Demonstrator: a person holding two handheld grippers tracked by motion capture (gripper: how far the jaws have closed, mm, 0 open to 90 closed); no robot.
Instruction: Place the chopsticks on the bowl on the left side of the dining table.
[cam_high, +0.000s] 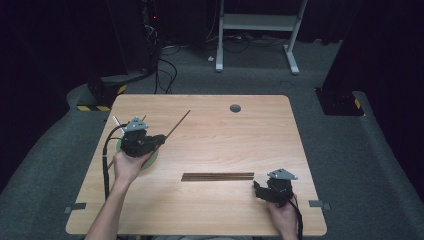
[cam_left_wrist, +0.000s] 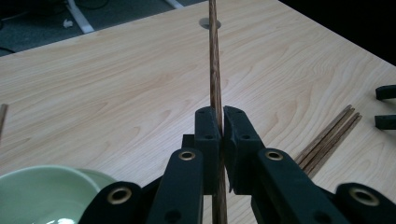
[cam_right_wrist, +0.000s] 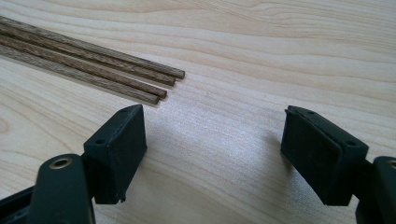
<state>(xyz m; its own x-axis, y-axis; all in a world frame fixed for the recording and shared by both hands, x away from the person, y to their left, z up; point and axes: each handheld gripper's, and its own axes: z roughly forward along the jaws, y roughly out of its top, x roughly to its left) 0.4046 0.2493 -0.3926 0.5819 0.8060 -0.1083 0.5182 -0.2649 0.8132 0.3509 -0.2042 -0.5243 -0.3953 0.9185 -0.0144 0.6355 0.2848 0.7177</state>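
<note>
A pale green bowl (cam_left_wrist: 42, 193) sits at the left of a wooden table (cam_high: 225, 130) with a grommet hole (cam_high: 235, 108).

Dark brown sticks (cam_high: 217, 176) lie on a pale, wood-grained table (cam_high: 225, 135). The bowl (cam_left_wrist: 42, 193) is pale green. Both grippers (cam_left_wrist: 222, 126) (cam_right_wrist: 212, 154) are black.

dark wooden chopstick (cam_left_wrist: 215, 70) clamped, angled above table; others (cam_high: 217, 176) lie bundled.

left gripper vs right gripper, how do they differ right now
The left gripper is shut on a single chopstick; the right gripper stands open with nothing between its jaws. The left gripper is lifted over the green bowl; the right gripper sits low beside the chopsticks on the table. Both have black jaws.
</note>
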